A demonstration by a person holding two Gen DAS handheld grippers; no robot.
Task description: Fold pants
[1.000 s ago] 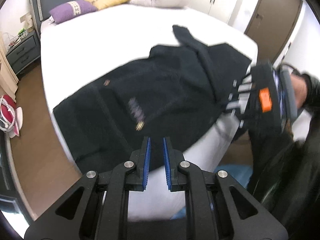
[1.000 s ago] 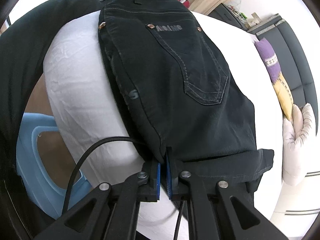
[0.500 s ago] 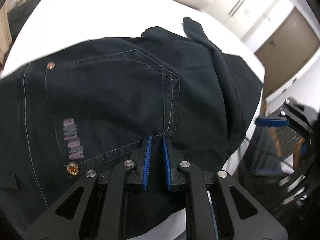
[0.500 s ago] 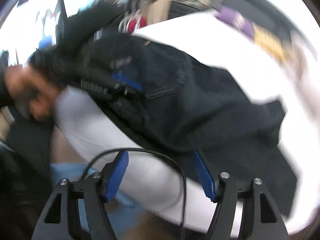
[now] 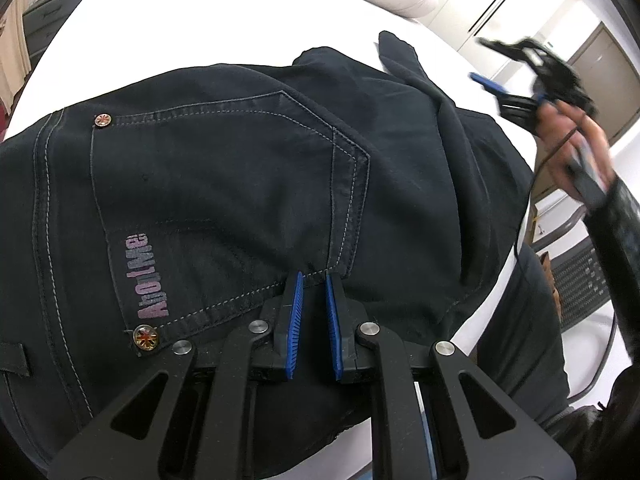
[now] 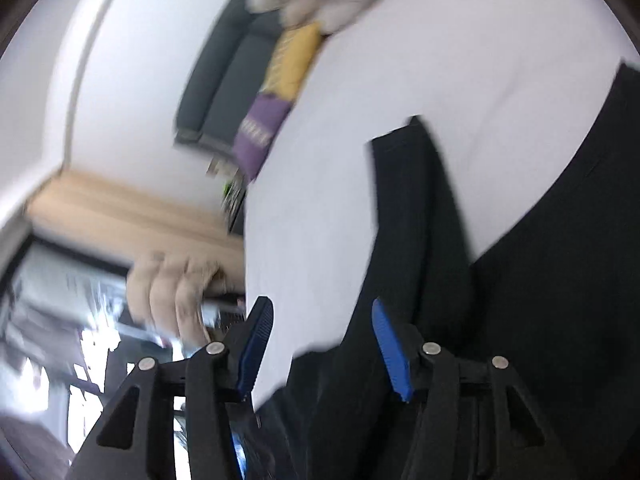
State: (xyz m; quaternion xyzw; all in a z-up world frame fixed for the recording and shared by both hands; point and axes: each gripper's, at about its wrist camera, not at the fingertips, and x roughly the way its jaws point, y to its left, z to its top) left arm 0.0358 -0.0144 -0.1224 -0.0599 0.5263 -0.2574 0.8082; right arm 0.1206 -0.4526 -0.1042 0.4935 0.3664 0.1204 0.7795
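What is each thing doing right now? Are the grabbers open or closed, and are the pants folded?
Pants: lying on the bed, back pocket facing up, partly folded with a loose end sticking out at the far side.
Left gripper: nearly closed with a thin gap, tips at the pocket seam; a grip cannot be told.
Right gripper: open wide, empty, above the pants' edge.
Bed: covered by a white sheet.

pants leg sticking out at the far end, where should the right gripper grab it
Take the pants by the loose leg end, coming in from the right bed edge. It lies flat and narrow, so the open right gripper fingers can straddle it.
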